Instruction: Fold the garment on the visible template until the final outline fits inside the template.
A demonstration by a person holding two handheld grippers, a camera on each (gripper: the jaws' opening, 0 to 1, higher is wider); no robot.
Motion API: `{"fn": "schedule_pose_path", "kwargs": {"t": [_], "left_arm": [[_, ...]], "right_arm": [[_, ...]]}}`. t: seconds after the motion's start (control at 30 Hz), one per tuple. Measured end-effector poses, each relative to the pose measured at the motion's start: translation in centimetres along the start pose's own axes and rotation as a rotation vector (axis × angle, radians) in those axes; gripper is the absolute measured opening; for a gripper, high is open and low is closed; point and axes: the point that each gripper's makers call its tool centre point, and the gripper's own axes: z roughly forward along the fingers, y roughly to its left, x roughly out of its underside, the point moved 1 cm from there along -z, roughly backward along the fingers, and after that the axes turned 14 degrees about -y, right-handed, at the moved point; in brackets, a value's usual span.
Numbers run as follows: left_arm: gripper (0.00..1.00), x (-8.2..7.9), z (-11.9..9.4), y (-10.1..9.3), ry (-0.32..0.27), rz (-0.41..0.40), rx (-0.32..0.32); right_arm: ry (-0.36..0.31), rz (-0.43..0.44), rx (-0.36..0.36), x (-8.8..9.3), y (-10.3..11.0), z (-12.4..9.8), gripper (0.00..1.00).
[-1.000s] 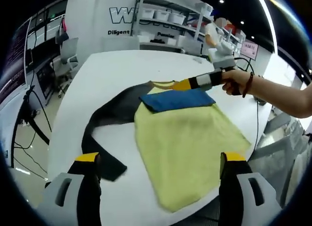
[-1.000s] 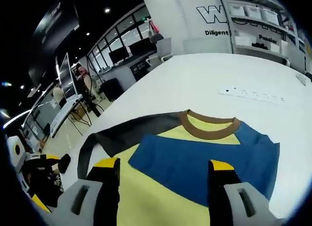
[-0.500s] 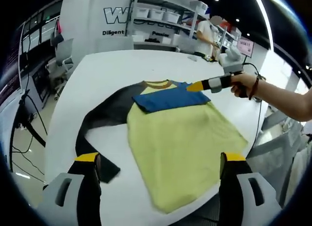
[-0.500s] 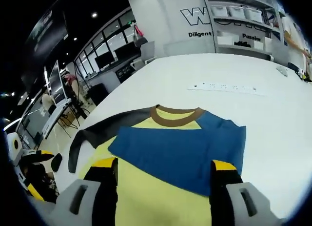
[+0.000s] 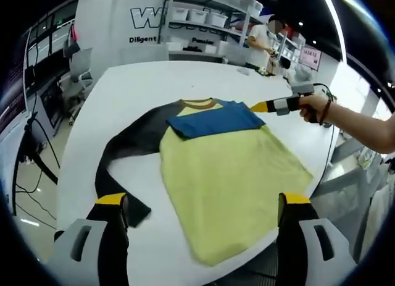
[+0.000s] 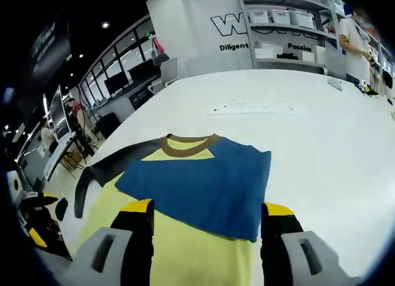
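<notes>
— Where is the garment (image 5: 228,175)?
— Flat on the white worktop (image 5: 142,88), blue sleeve (image 6: 197,187) folded across the chest, dark sleeve (image 5: 133,141) splayed out, likely next to fold.
— The claws?
— Left claw (image 5: 200,206) and right claw (image 6: 207,212) both hover apart, empty.

A large indoor lab or robotics workshop is indicated. A broad white worktable (image 5: 148,88) is set in an open hall. At 12 o'clock, metal shelving (image 5: 210,26) stocked with white bins is seen beside a white wall (image 6: 191,33) printed with large lettering. At 9 o'clock, desks with monitors (image 6: 120,82) and office chairs (image 5: 83,67) are lined along windows, under dark ceilings with spotlights.
</notes>
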Motion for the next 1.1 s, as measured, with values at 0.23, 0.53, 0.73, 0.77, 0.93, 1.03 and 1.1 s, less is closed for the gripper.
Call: {"fn": "schedule_pose_path", "kwargs": {"t": [0.23, 0.53, 0.73, 0.77, 0.93, 1.03, 1.1], "left_arm": [[0.98, -0.2, -0.2, 0.1, -0.014, 0.008, 0.003], [0.97, -0.5, -0.2, 0.2, -0.030, 0.008, 0.015], [0.96, -0.2, -0.4, 0.5, -0.022, -0.004, 0.005], [0.95, -0.2, -0.5, 0.5, -0.021, -0.006, 0.008], [0.95, 0.0, -0.6, 0.5, -0.019, -0.009, 0.005], [0.95, 0.1, -0.6, 0.5, -0.020, -0.015, 0.003], [0.94, 0.2, -0.6, 0.5, -0.016, -0.015, 0.003]], "right_arm": [[-0.003, 0.006, 0.061, 1.3, -1.8, -0.2, 0.58], [-0.017, -0.003, 0.137, 3.0, -3.5, -0.2, 0.33], [-0.006, 0.013, 0.174, 4.2, -4.2, -0.4, 0.24], [-0.019, 0.023, 0.180, 4.1, -4.3, -0.4, 0.21], [-0.019, 0.020, 0.190, 4.2, -4.4, -0.1, 0.16], [-0.014, -0.003, 0.189, 4.2, -4.2, 0.2, 0.11], [-0.005, -0.058, 0.184, 4.4, -4.0, 0.3, 0.06]]}}
